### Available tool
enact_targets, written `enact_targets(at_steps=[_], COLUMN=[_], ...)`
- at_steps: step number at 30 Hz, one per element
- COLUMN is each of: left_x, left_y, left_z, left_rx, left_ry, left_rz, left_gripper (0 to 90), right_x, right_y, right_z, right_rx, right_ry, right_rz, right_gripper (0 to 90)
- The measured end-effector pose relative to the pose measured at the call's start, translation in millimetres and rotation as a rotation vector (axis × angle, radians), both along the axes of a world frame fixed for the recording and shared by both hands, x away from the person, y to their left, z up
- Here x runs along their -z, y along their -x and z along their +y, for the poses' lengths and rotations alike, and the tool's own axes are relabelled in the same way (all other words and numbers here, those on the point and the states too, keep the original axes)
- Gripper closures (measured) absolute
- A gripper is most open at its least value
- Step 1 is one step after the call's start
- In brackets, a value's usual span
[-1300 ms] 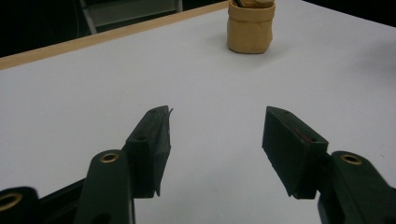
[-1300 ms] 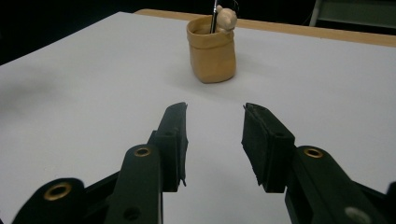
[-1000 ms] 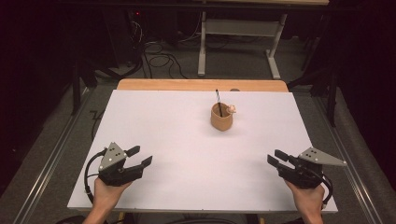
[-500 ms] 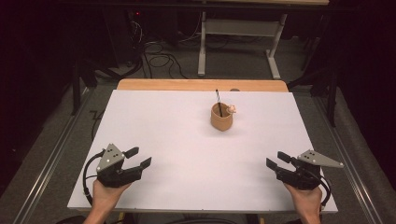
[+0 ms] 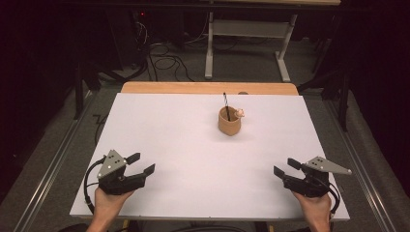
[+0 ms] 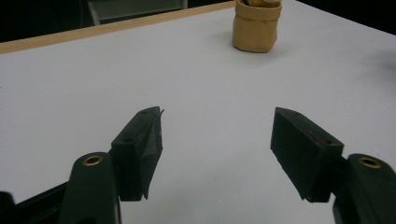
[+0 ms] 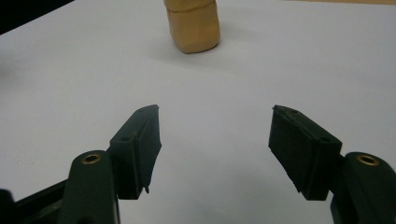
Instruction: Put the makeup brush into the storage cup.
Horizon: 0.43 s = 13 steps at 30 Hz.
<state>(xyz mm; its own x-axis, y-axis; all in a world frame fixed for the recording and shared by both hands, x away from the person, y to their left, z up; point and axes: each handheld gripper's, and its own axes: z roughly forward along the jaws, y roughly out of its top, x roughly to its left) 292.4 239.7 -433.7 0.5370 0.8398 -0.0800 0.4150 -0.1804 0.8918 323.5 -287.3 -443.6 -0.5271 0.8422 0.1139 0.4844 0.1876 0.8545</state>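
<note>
A small tan cup (image 5: 228, 121) stands upright on the white table (image 5: 183, 145), right of centre toward the far side, with a thin black stick and a small pale object in it. The cup (image 6: 256, 25) appears far ahead in the left gripper view, and the cup (image 7: 192, 25) far ahead in the right gripper view. My left gripper (image 5: 141, 163) rests near the front left corner, its jaws having just opened wide, nothing between them. My right gripper (image 5: 286, 167) sits near the front right corner, jaws also just opened, empty. In their own views, left gripper (image 6: 217, 130) and right gripper (image 7: 215, 128) stand open over bare table.
A wooden strip (image 5: 208, 88) runs along the table's far edge. Beyond it on the dark floor are cables (image 5: 164, 63) and a white metal frame (image 5: 251, 34). Metal rails (image 5: 48, 164) flank the table on both sides.
Both grippers' jaws have spread wider, the right one more visibly. The hands have stayed near the front corners.
</note>
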Motion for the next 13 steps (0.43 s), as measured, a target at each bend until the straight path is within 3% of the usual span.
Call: enact_targets(at_steps=[13], left_x=[0.7], left_y=[-0.9], left_z=[0.5], left_rx=[-0.002], left_ry=[0.008], left_rz=[0.002], left_gripper=[33.2], right_x=[1.3], right_y=[-1.0], right_z=[1.5], right_rx=[-0.022], right_ry=[0.002], right_rz=[-0.005], right_gripper=[35.0])
